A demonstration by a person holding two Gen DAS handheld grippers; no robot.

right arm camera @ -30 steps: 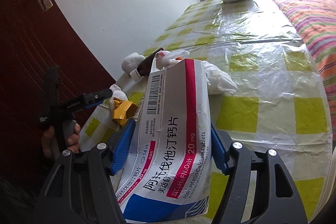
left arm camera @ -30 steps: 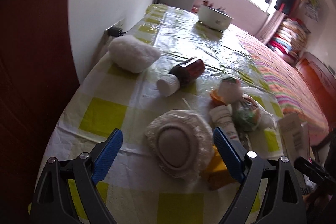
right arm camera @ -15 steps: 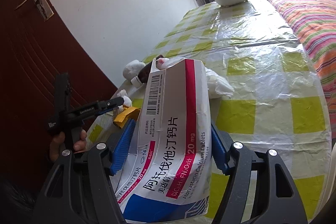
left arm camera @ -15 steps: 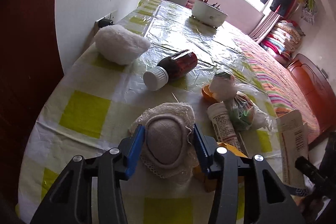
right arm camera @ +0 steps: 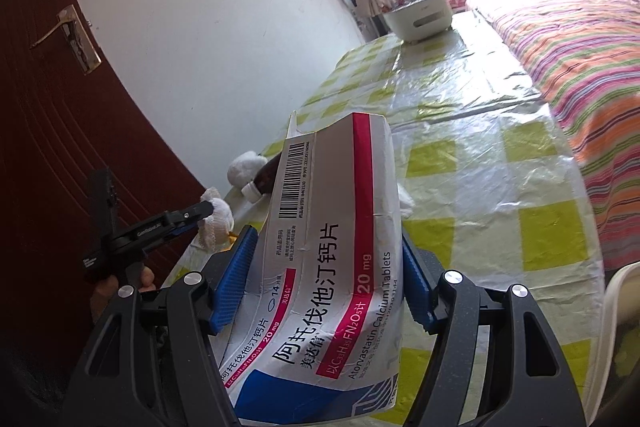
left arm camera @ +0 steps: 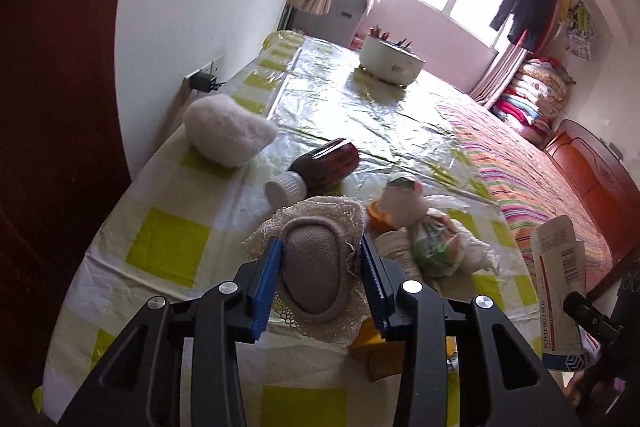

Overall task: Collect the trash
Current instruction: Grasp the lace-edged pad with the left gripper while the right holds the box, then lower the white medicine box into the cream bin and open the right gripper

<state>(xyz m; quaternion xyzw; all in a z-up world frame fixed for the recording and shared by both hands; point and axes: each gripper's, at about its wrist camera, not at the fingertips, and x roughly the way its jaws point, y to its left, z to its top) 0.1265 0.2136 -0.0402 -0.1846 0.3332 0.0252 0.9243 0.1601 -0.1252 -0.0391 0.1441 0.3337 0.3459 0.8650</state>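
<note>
The left gripper (left arm camera: 322,277) is closed on the padded lace piece (left arm camera: 316,267) (soft, light), gripped at its middle; the right gripper (right arm camera: 326,279) clamps a flimsy medicine box (right arm camera: 332,267).

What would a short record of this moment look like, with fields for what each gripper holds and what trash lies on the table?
left gripper: shut on lace-edged grey pad, lifted off the table
right gripper: shut on flattened medicine box, labelled Atorvastatin Calcium Tablets
table: yellow-checked cloth under clear plastic
on the table: dark brown bottle with white cap, on its side; white cotton wad; knotted plastic bag; white pill bottle on its side
far end: white tub
</note>
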